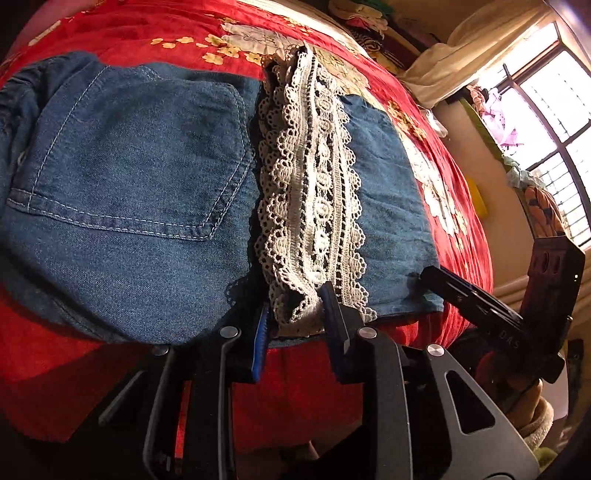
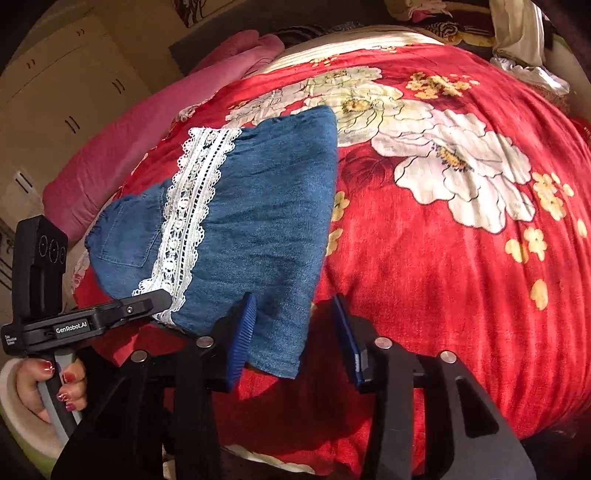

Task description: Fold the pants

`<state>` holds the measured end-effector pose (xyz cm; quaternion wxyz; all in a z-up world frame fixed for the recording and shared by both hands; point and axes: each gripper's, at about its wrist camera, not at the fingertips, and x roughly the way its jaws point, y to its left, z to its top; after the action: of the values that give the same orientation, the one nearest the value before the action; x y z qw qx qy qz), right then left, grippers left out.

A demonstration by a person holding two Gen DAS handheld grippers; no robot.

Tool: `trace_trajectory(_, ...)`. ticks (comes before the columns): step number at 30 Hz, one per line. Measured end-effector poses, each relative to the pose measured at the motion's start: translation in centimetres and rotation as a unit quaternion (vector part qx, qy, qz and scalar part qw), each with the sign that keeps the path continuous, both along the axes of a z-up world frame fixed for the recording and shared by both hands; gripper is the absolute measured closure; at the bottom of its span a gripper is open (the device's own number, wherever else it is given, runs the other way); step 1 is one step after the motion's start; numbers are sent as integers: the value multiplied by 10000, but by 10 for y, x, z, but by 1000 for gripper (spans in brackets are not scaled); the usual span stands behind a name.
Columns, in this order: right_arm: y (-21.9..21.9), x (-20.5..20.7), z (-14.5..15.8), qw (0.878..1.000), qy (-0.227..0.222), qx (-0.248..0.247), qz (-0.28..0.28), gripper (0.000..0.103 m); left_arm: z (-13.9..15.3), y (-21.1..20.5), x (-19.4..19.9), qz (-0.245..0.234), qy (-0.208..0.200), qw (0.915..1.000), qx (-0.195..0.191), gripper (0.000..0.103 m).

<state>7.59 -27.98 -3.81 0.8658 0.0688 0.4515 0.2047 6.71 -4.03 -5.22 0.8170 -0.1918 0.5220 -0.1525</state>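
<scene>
Folded blue denim pants (image 1: 122, 177) with a white lace band (image 1: 314, 206) lie on the red flowered blanket (image 1: 74, 369). My left gripper (image 1: 295, 317) is open at the near end of the lace band, which lies between its blue pads (image 1: 334, 314). In the right wrist view the pants (image 2: 258, 206) lie left of centre. My right gripper (image 2: 295, 325) is open around the near corner of the denim, with one pad (image 2: 242, 332) on the cloth and the other over the blanket. The left gripper's body (image 2: 92, 321) shows at the pants' left edge.
A pink quilt (image 2: 122, 147) lies along the bed's far left side, with cupboards (image 2: 55, 92) behind it. A window (image 1: 546, 118) and a sill with clothes stand to the right of the bed. Piled clothes (image 1: 369, 22) lie at the bed's far end.
</scene>
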Motion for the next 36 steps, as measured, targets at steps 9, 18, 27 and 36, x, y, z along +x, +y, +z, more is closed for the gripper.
trace_trajectory(9,22,-14,18,9954,-727,-195,586,54,6,0,-2,-37,-106,9999,65,76)
trace_trajectory(18,43,-6,-15,9950,24,-530,851,53,25,4,-13,-62,-449,9985,309,59)
trace_trajectory(27,46,-8,-12,9947,-34,-389,949,38,52,21,-27,139,-877,9949,488,47)
trace_trajectory(36,49,-22,15,9931,-616,-30,1002,29,66,39,-42,380,-1139,9905,666,37)
